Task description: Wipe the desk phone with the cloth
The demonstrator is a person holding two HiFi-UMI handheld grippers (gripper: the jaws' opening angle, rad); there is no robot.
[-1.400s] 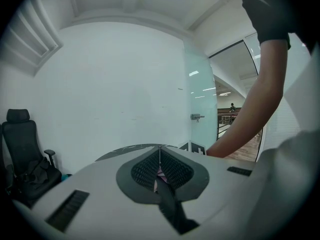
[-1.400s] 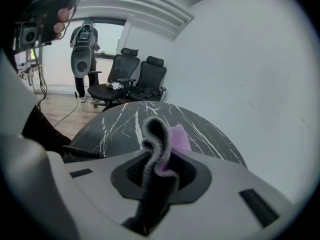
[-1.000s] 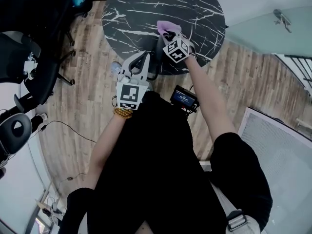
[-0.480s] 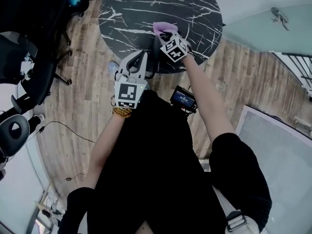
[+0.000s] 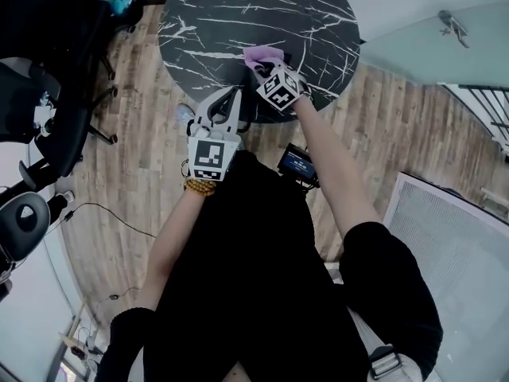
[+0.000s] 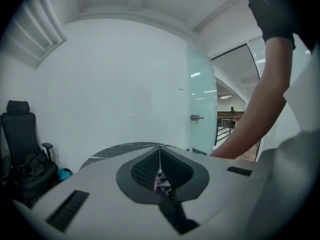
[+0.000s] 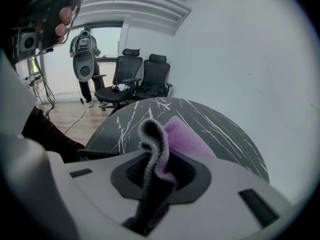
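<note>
Right gripper (image 5: 269, 68), jaws clamped on the purple cloth (image 7: 186, 139), hangs over the near edge of the round marble table (image 5: 238, 6), where a coiled cord (image 7: 75, 154) just to its left suggests the desk phone, itself not made out; left gripper (image 6: 160, 170), closed and empty, sits farther back at that edge.

The round black tabletop (image 5: 223, 14) looks like smooth, glossy, white-veined marble. The pink-purple cloth (image 7: 186, 140) is fuzzy fleece with a grey edge. The plank floor (image 5: 143, 173) is matt grained wood.

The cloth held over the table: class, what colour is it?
The cloth is lilac-pink with a grey edge, clearest in the right gripper view.
</note>
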